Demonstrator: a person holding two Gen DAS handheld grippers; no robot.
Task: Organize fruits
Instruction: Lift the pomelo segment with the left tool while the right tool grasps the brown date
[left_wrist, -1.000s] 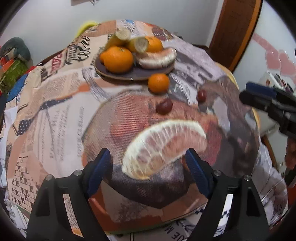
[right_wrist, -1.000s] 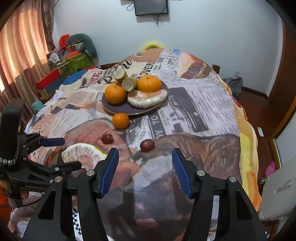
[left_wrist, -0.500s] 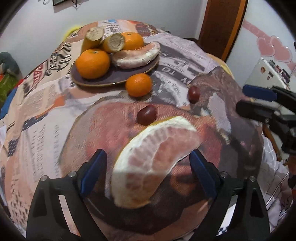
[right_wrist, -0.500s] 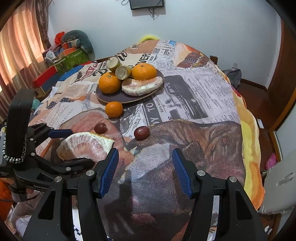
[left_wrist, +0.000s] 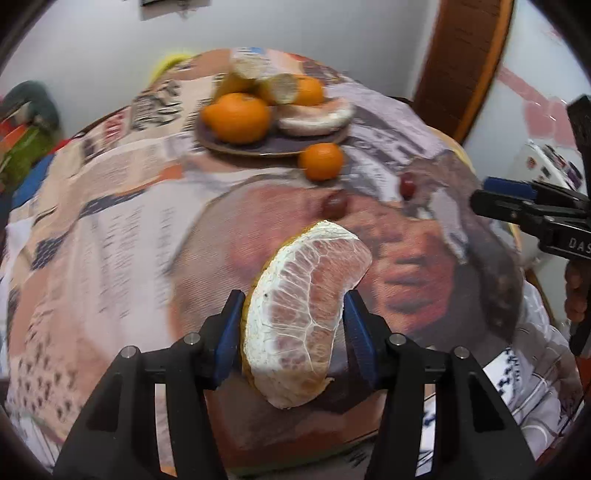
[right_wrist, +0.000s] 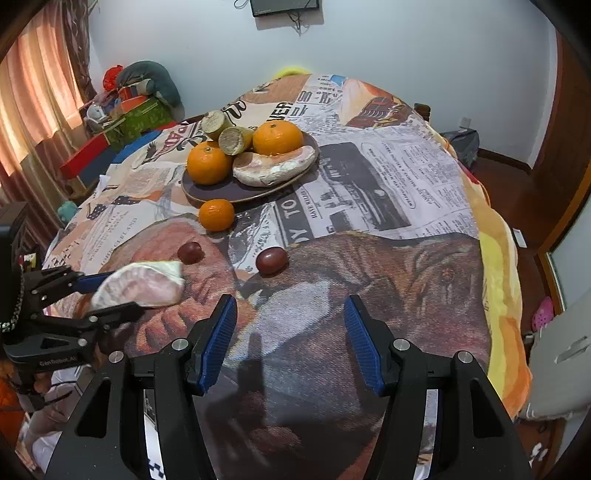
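My left gripper (left_wrist: 293, 328) is shut on a peeled pomelo segment (left_wrist: 303, 314) and holds it above the table; it also shows in the right wrist view (right_wrist: 142, 282). A dark plate (right_wrist: 221, 190) at the far side holds two oranges (right_wrist: 208, 164), two cut fruit pieces (right_wrist: 234, 140) and another pomelo segment (right_wrist: 275, 164). A small orange (right_wrist: 217, 214) lies just in front of the plate. Two dark red fruits (right_wrist: 190, 252) (right_wrist: 272, 260) lie nearer on the cloth. My right gripper (right_wrist: 290, 343) is open and empty over the near cloth, short of the red fruits.
The table is covered with a newspaper-print cloth (right_wrist: 369, 192). Boxes and bags (right_wrist: 129, 107) stand at the back left by a curtain. A wooden door (left_wrist: 461, 62) is at the right, the table's right edge drops to the floor (right_wrist: 517, 206).
My left gripper has closed on the pomelo segment and lifted it off the cloth, tilting it more upright. The right gripper has stayed open and moved slightly forward.
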